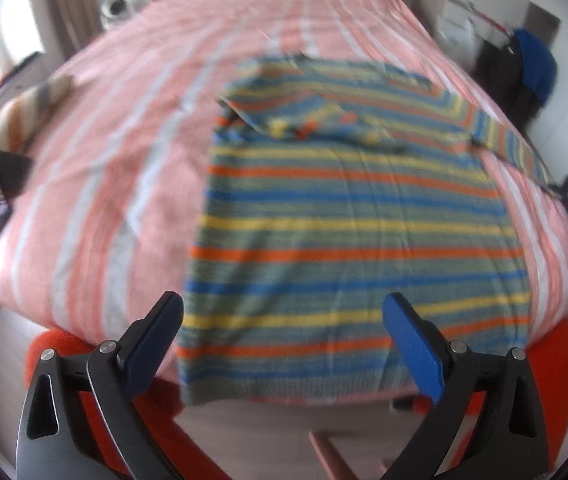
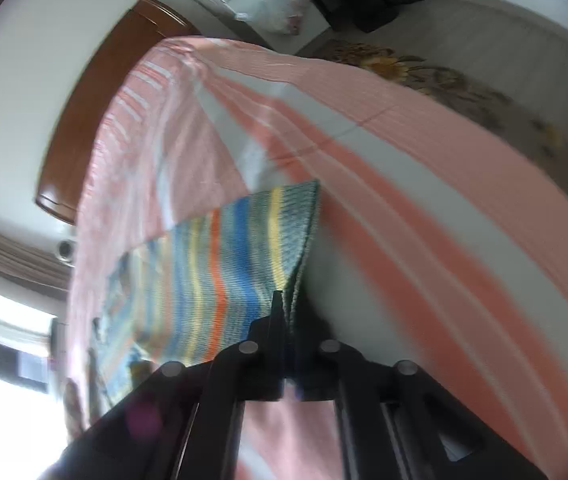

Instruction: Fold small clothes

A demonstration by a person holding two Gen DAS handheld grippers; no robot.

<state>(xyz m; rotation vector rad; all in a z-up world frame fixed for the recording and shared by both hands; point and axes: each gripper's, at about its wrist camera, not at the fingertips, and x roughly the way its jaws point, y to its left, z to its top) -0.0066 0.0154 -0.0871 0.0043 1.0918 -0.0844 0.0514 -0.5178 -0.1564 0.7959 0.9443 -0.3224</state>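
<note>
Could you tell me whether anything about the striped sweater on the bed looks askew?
The multicoloured striped knit sweater lies mostly flat on the pink striped bedspread, but its top is rumpled and one sleeve trails off sideways.

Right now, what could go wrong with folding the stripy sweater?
The right gripper pinches only the sleeve's cuff edge, so it might slip out. The left gripper is open and holds nothing, so the sweater could bunch when pulled. Its hem hangs off the bed and may slide.
</note>
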